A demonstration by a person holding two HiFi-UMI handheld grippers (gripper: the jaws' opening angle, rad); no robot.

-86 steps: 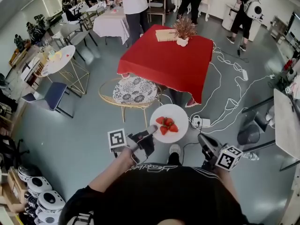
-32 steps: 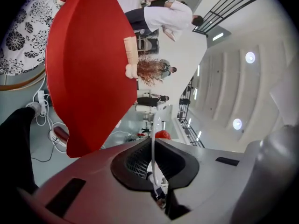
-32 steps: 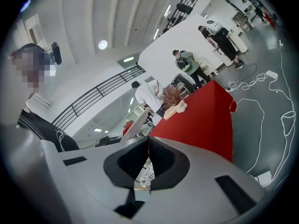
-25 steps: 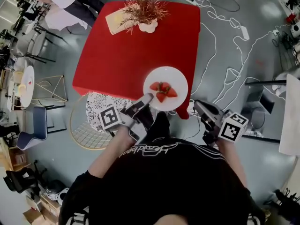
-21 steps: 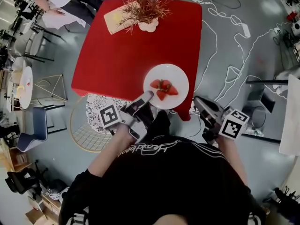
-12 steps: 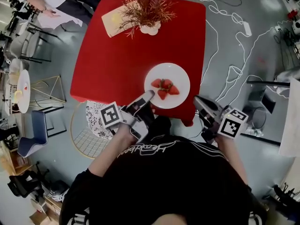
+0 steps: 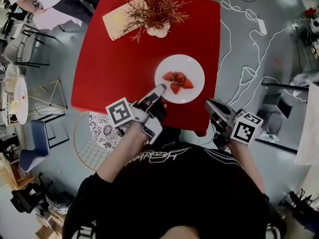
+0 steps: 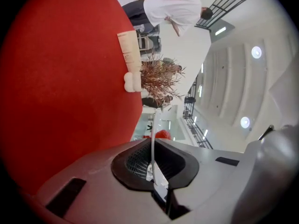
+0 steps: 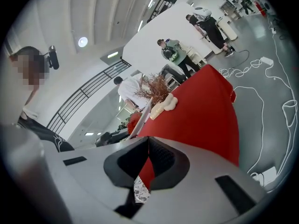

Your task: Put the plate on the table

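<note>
One plate (image 7: 193,69), rim clamped in left tool (image 7: 159,90), strawberries (image 7: 178,80) clear only in head view, right tool (image 9: 147,146) closed, empty.

Print on black shirt (image 7: 158,156): white script lettering across the chest, too warped to read.
White cube (image 7: 120,112) on left gripper (image 7: 159,89): black square marker pattern, no letters.
White cube (image 7: 245,129) on right gripper (image 7: 209,103): like pattern, no letters.

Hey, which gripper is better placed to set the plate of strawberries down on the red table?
Left. The left gripper is shut on the near rim of the plate, which hangs over the red table. The right gripper is shut on nothing, apart from the plate, by the table's near corner.
</note>
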